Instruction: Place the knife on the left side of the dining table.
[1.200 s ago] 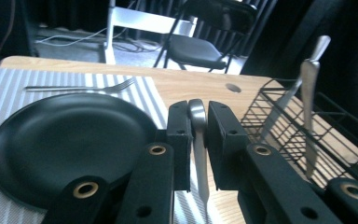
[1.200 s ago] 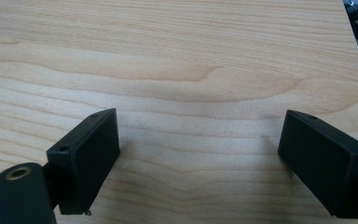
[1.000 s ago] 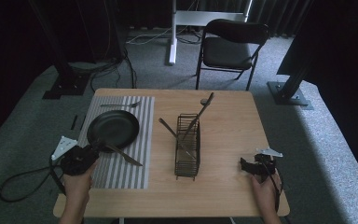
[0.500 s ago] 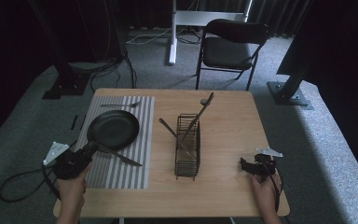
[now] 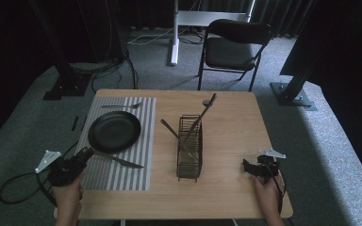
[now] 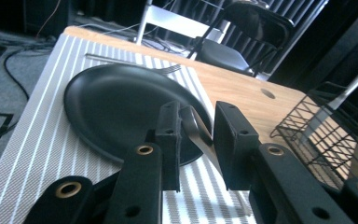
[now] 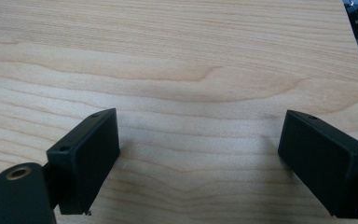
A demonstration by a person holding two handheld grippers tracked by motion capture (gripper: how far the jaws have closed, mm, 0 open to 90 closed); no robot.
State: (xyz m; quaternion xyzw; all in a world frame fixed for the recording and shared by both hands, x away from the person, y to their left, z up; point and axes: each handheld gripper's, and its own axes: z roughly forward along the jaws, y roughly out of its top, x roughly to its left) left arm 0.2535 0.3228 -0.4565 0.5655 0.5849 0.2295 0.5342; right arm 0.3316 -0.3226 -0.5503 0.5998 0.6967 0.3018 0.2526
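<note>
In the high view, a light wooden table [image 5: 226, 188] is seen with a grey striped placemat [image 5: 122, 174] on its left part. The left gripper [image 5: 86, 153] is held at the placemat's near left edge. Just ahead of it a round matte black plate [image 5: 114, 131] lies on the mat, and a silver table knife [image 5: 118, 160] runs from its tip toward the right across the stripes. Beyond the plate a silver fork [image 5: 121, 106] lies crosswise. To the gripper's right, well apart, a black wire cutlery basket [image 5: 190, 148] stands on the bare wood with several long utensils leaning out of it. The right gripper [image 5: 246, 166] rests near the table's right front corner, the basket away to its left. A black folding chair [image 5: 233, 44] stands on the carpet behind the table.

In the left gripper view, the jaws are seen partly apart, with the knife's [image 6: 200, 135] handle end lying in the gap between them; whether the pads press it cannot be told. The plate [image 6: 121, 107] lies directly ahead, the fork [image 6: 130, 63] past it, the basket [image 6: 326, 135] to the right.

In the right gripper view, the jaws are spread wide over bare wood grain [image 7: 182, 70], and nothing is held between them.

No writing or label can be read anywhere.
</note>
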